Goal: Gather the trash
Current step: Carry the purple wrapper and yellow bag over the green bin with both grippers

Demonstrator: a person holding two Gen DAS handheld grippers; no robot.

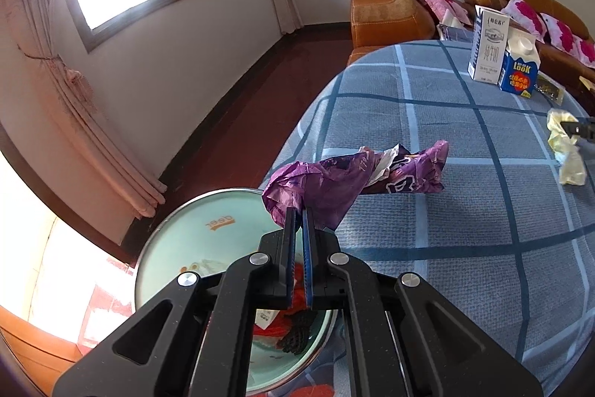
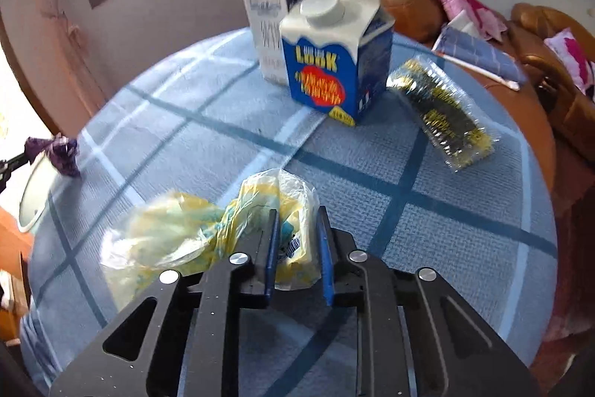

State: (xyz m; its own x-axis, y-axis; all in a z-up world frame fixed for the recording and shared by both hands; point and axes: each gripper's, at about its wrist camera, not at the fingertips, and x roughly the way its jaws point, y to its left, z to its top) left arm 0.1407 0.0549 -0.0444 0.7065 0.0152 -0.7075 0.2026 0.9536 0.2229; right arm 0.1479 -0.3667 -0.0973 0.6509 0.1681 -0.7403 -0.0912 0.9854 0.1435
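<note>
A crumpled purple wrapper (image 1: 334, 181) hangs over the table's left edge, and my left gripper (image 1: 299, 211) is shut on its lower end. Directly below stands a pale green bin (image 1: 193, 240) holding orange and black scraps. In the right wrist view my right gripper (image 2: 297, 211) is shut on a yellow-and-white plastic bag (image 2: 178, 233), whose bulk trails off to the left on the blue checked tablecloth (image 2: 427, 211). The left wrist view shows that bag (image 1: 565, 151) at the far right, with the right gripper (image 1: 578, 129) on it. The purple wrapper (image 2: 61, 151) also shows at the right wrist view's left edge.
A blue carton (image 2: 334, 69) and a taller white carton (image 2: 266, 17) stand at the table's far side. A clear packet with black and yellow print (image 2: 442, 114) lies to their right. An orange sofa (image 2: 539, 25) with pink cushions stands behind the table.
</note>
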